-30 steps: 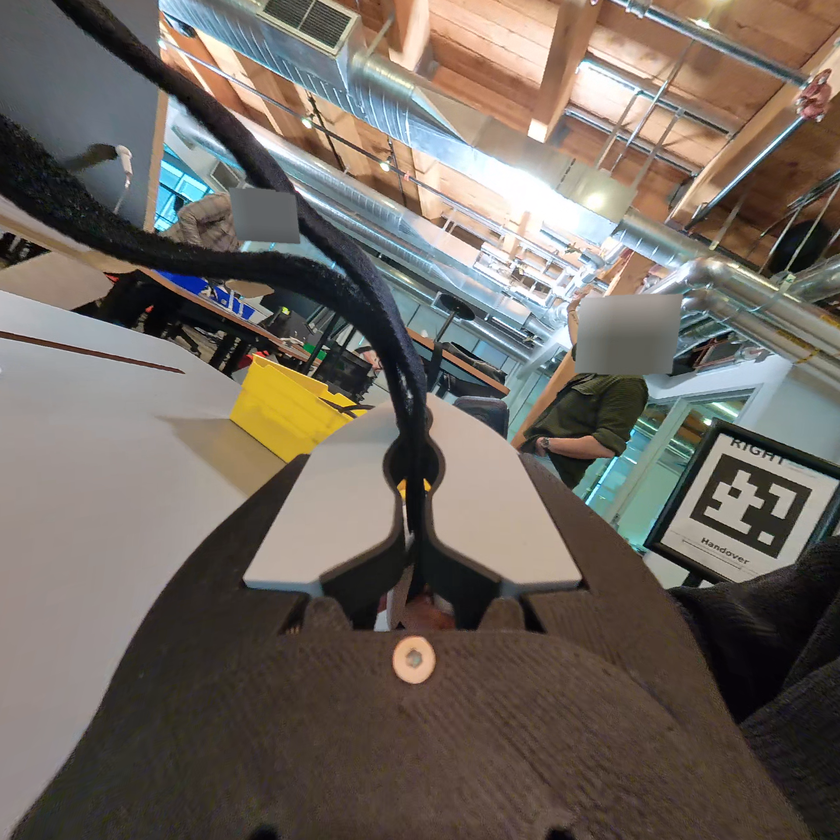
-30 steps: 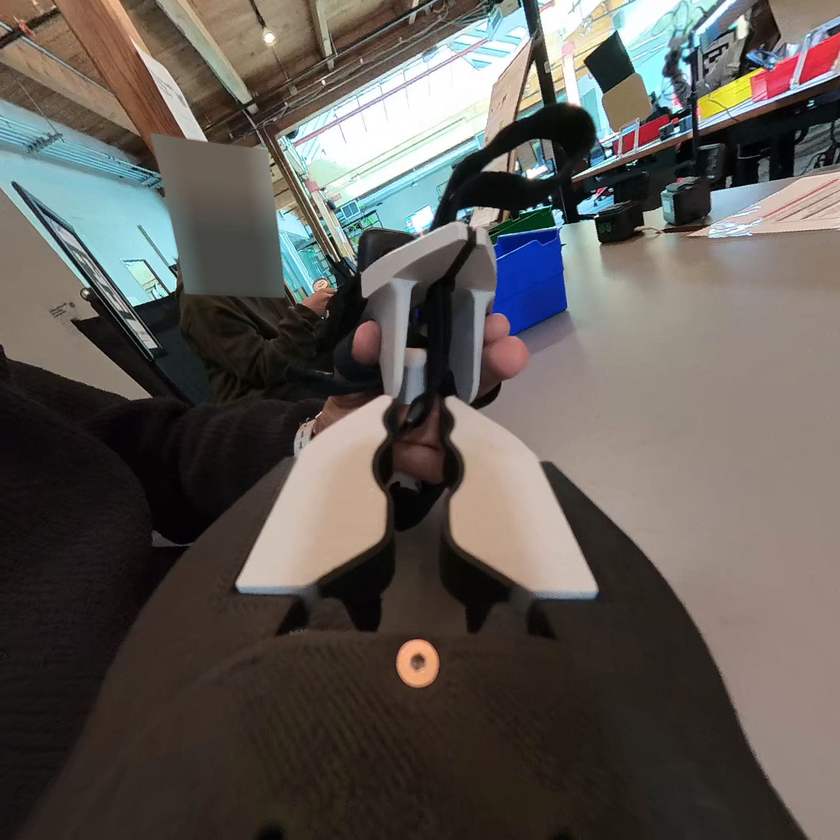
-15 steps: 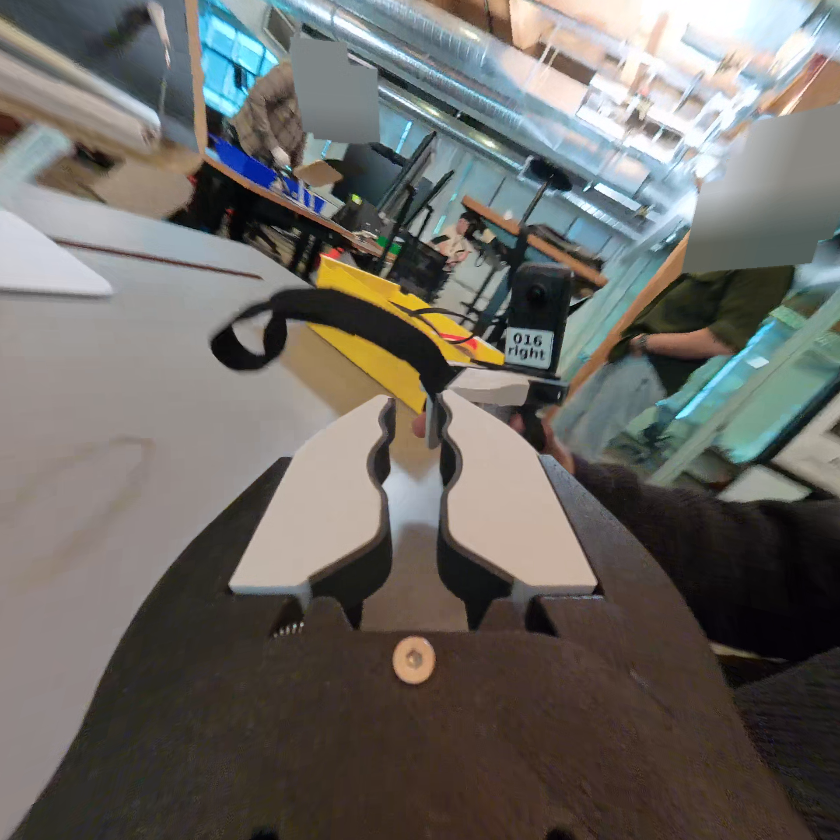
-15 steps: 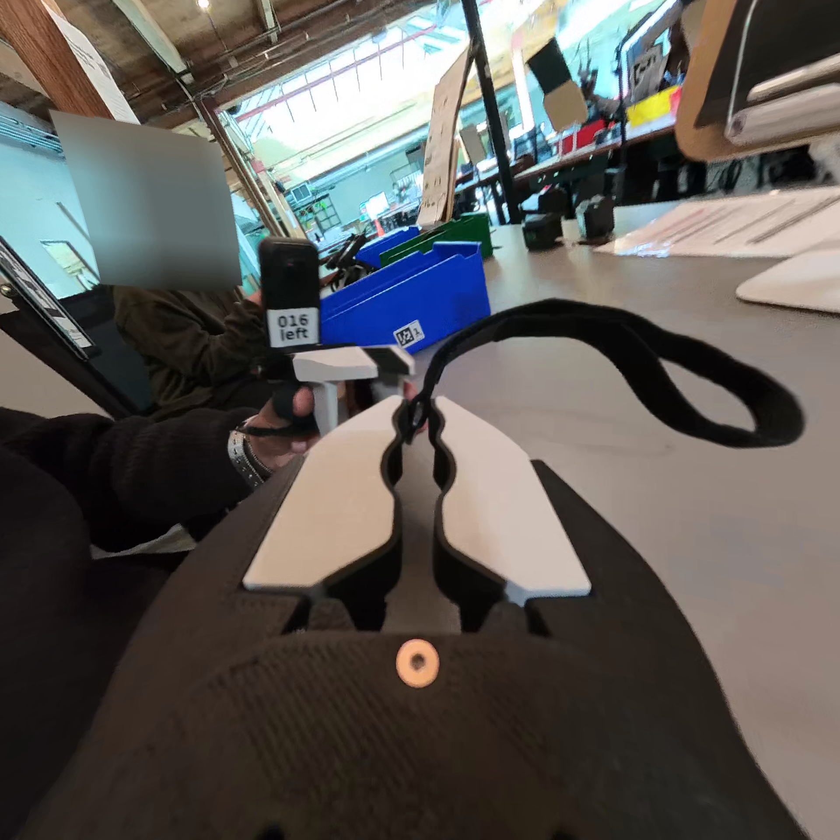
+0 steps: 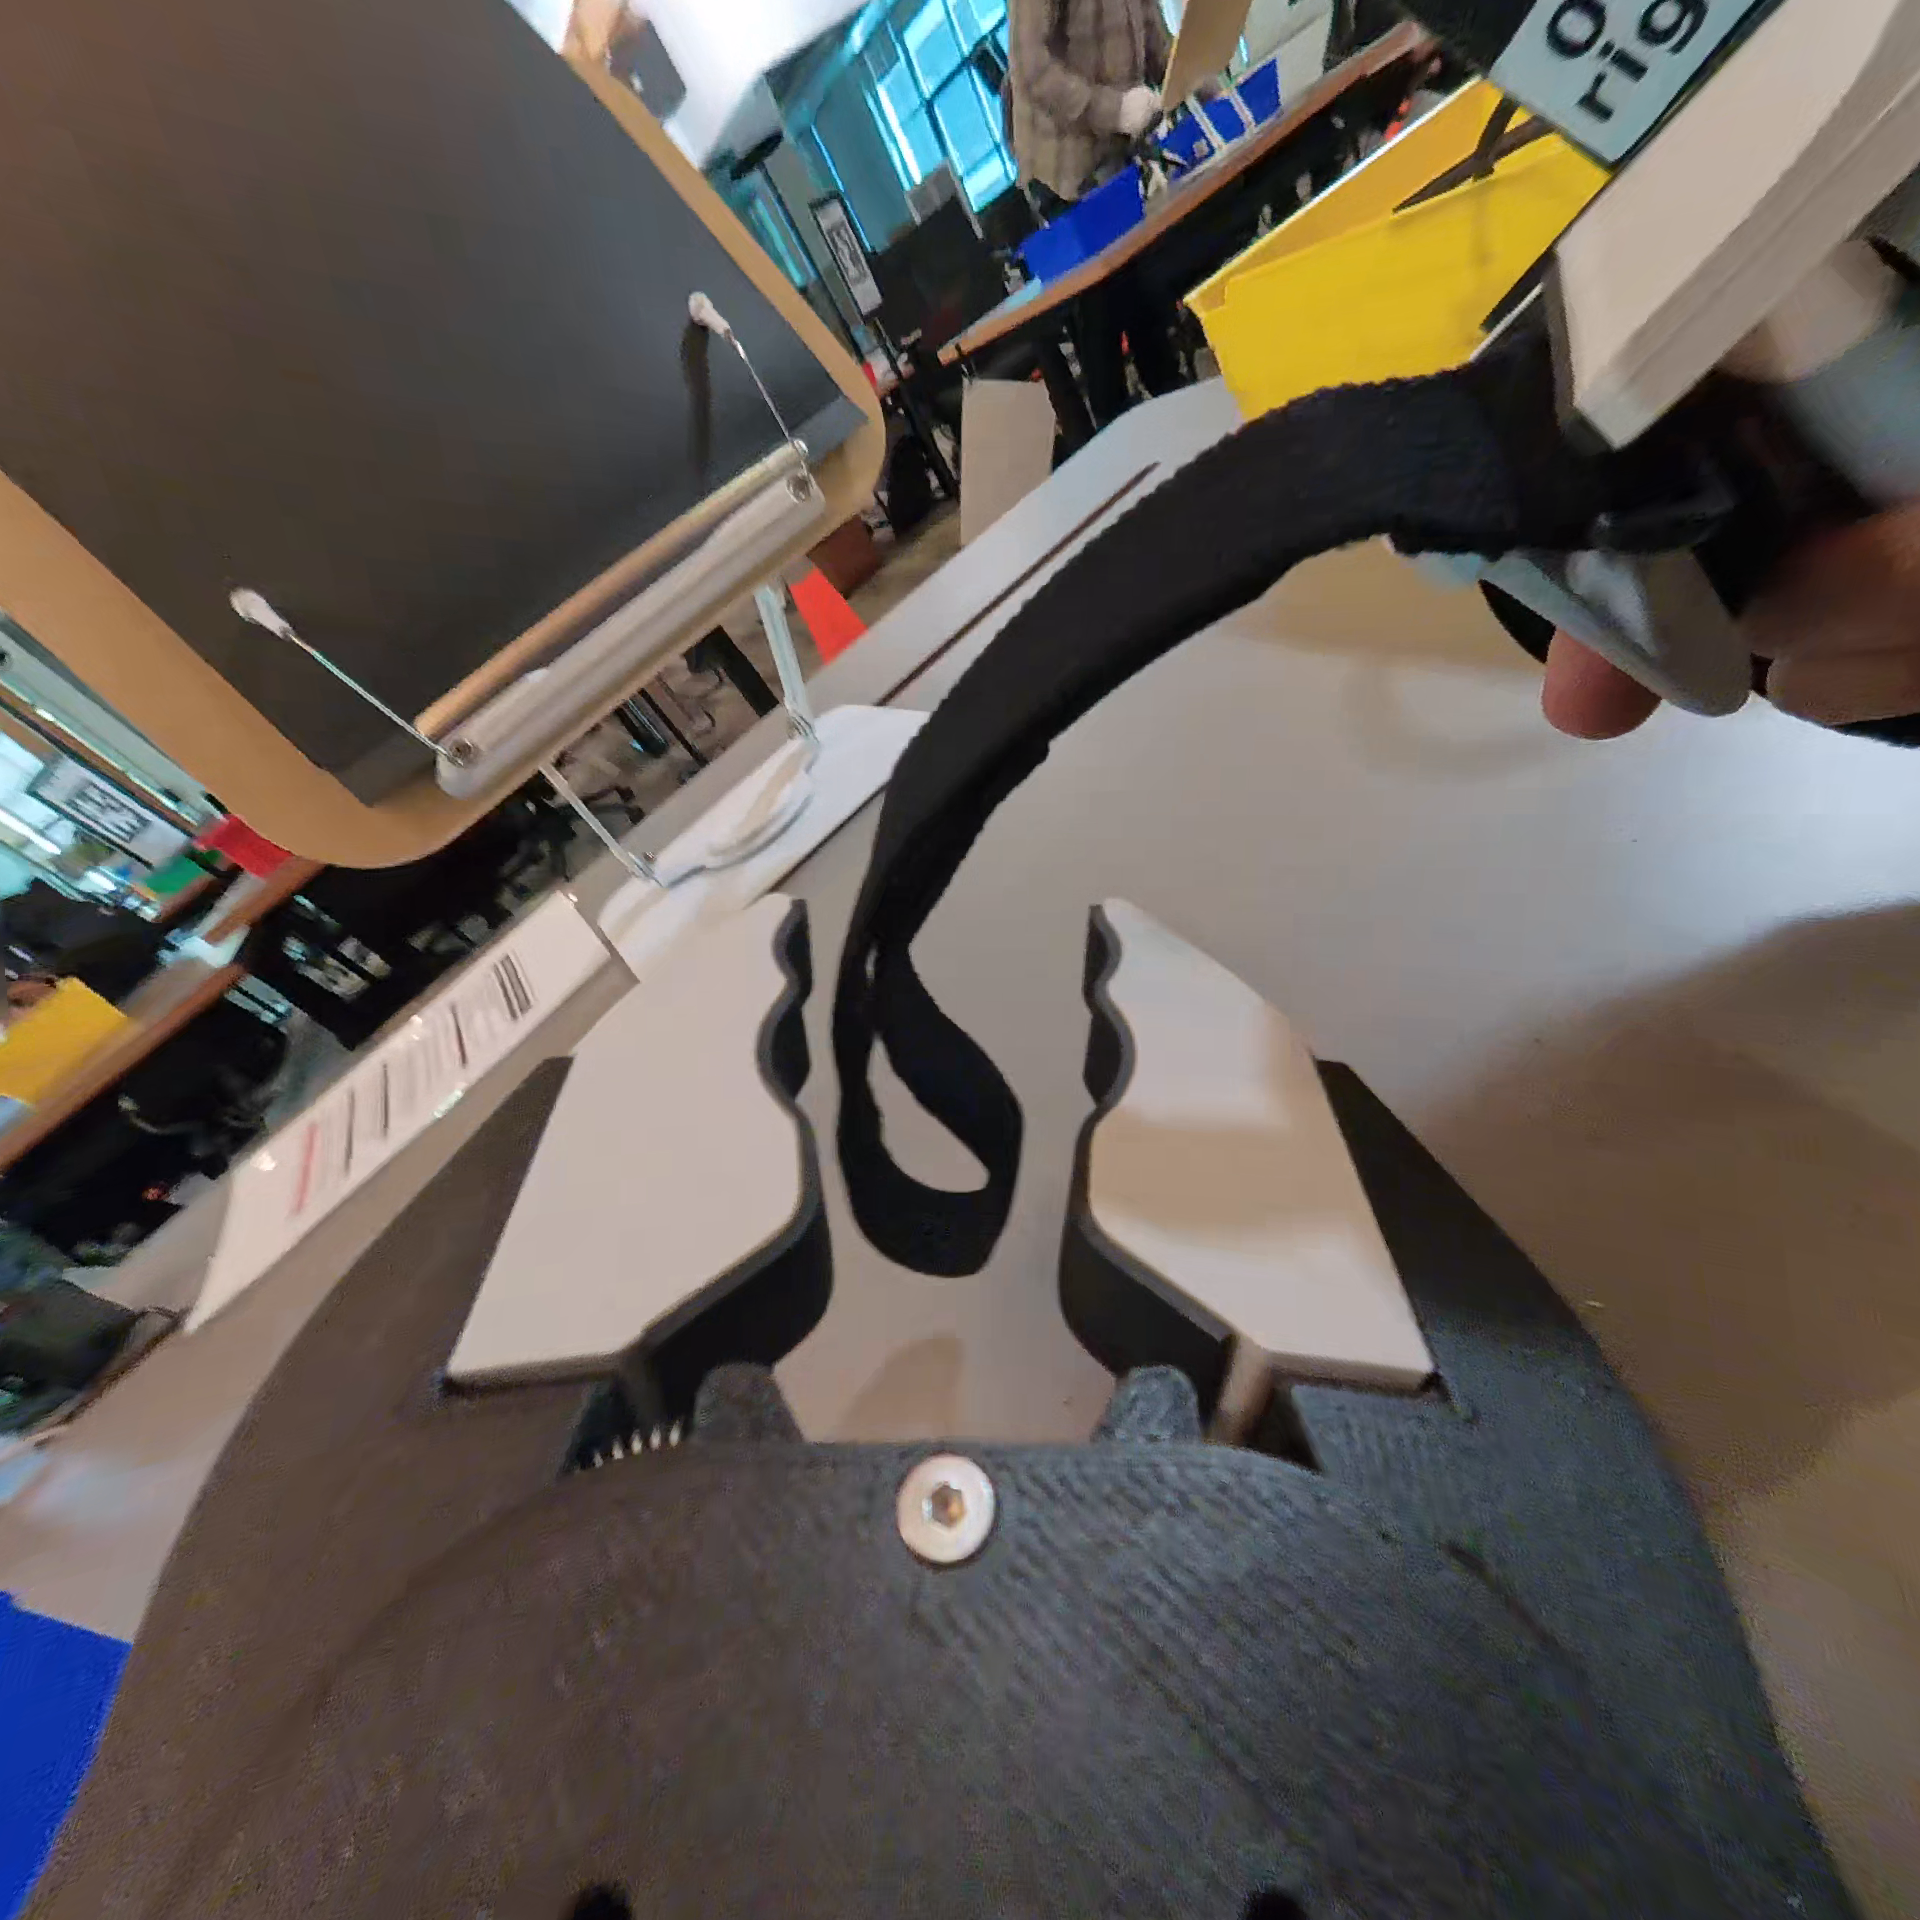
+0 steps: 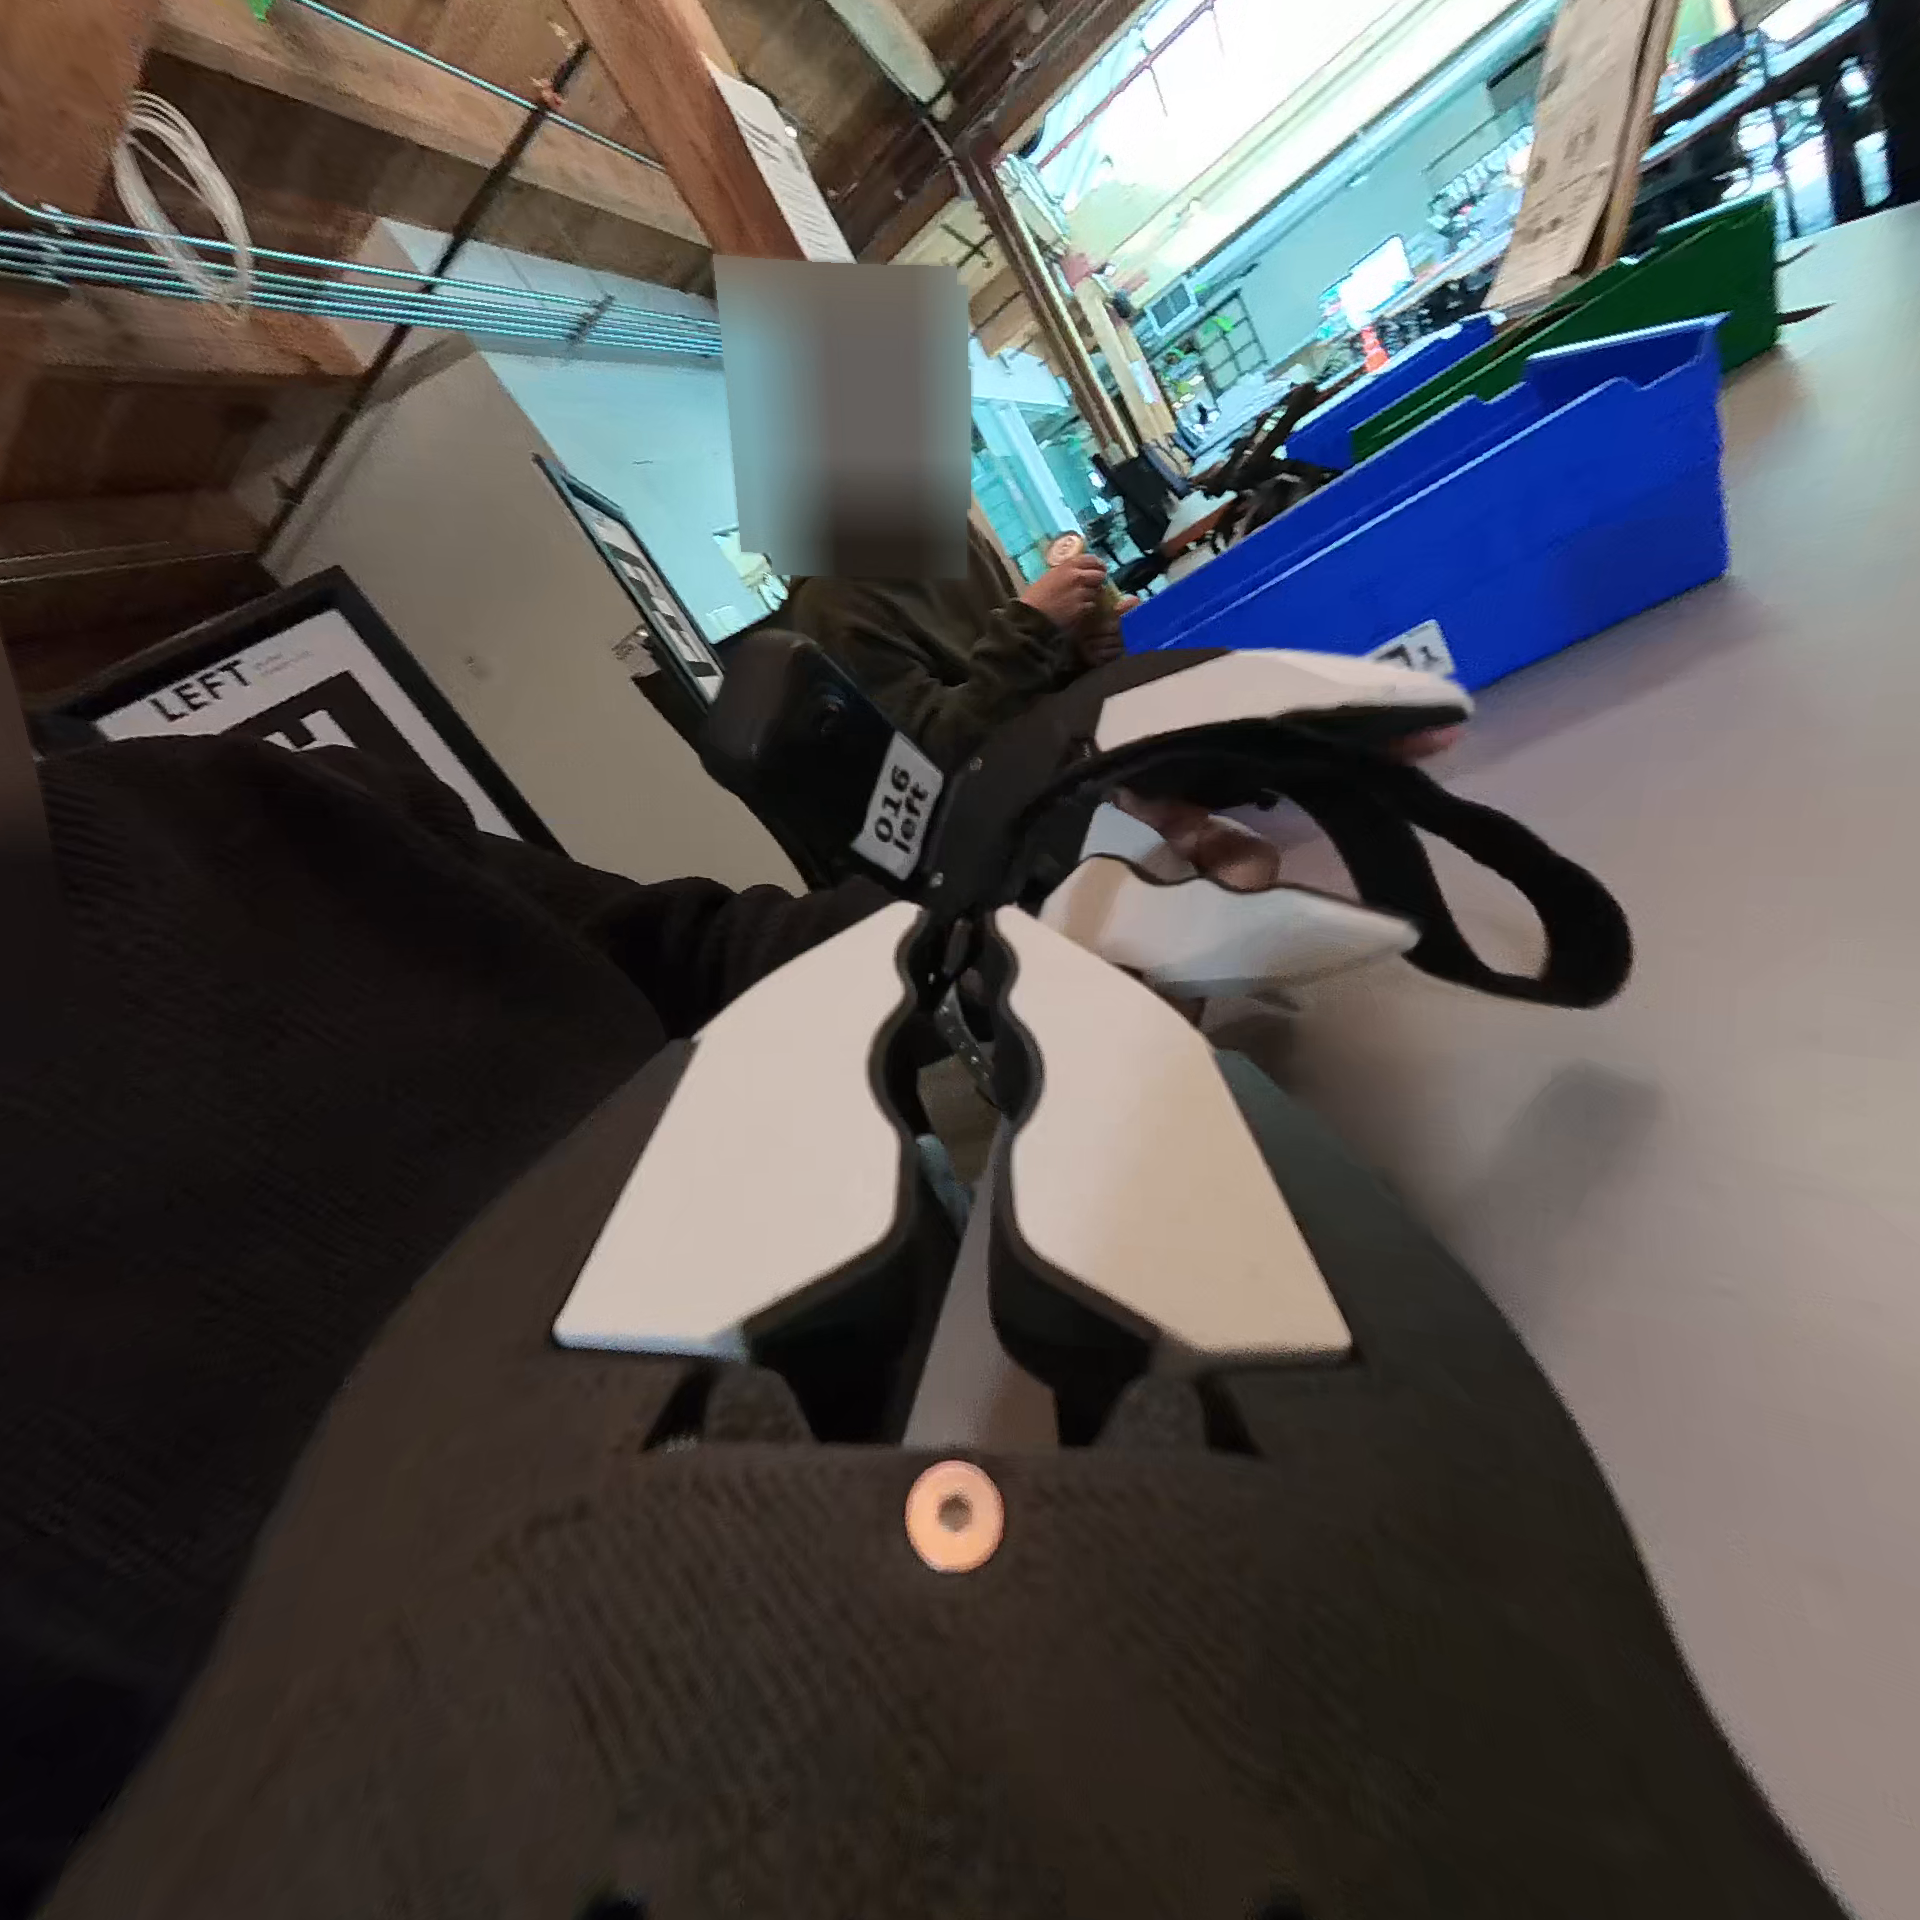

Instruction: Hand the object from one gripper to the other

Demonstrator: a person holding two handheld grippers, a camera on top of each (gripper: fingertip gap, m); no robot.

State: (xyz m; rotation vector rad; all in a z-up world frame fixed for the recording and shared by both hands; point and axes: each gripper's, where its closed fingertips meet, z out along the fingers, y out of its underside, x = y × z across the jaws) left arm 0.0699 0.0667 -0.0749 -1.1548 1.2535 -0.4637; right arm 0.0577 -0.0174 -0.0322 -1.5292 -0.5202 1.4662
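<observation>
While right gripper [image 6: 961, 925] pinches strap [image 5: 925, 1101], left gripper [image 5: 940, 935] agape

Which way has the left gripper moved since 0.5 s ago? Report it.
Yes: rightward. The left gripper now lies in front of the blue bin; it was left of it.

Grey table [image 5: 1351, 831]: yellow bin [image 5: 1382, 281] far ahead-right of the left tool, white stand base [image 5: 790, 790] and barcoded paper sheet [image 5: 416, 1070] ahead-left; blue bin [image 6: 1475, 551] ahead-right of the right tool.
</observation>
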